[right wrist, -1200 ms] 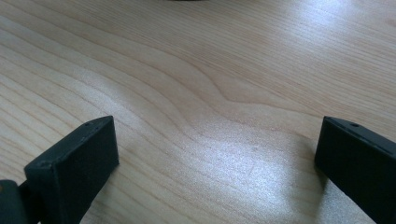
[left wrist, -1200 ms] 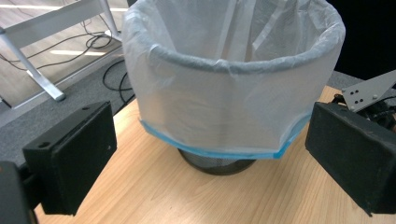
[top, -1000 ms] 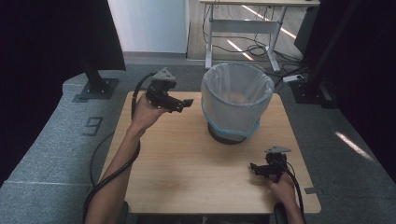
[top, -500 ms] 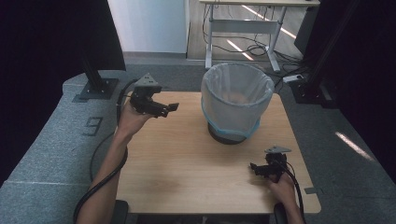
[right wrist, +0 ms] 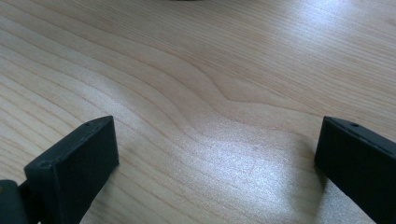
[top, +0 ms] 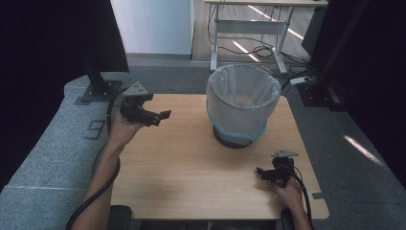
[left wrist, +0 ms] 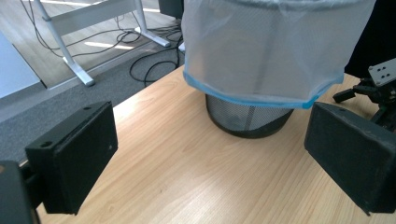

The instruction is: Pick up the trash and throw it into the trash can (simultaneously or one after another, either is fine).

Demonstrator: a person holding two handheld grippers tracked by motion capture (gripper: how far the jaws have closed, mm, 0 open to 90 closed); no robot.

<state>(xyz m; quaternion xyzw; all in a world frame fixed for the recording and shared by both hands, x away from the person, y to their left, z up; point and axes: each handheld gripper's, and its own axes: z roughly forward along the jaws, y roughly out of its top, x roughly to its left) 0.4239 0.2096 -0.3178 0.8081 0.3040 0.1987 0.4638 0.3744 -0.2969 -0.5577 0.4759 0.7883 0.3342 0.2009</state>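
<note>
One wire bin (top: 242, 105) with a white liner stood at the far middle of the wooden surface (top: 191, 163). The left gripper (top: 160, 116) hovered at the far-left corner, jaws spread wide and empty; its own view revealed the bin's mesh base (left wrist: 249, 119). The right gripper (top: 262, 172) sat low near the front right, jaws apart, framing bare wood grain (right wrist: 210, 116).

bin (top: 242, 103) on table (top: 182, 163), far side
</note>
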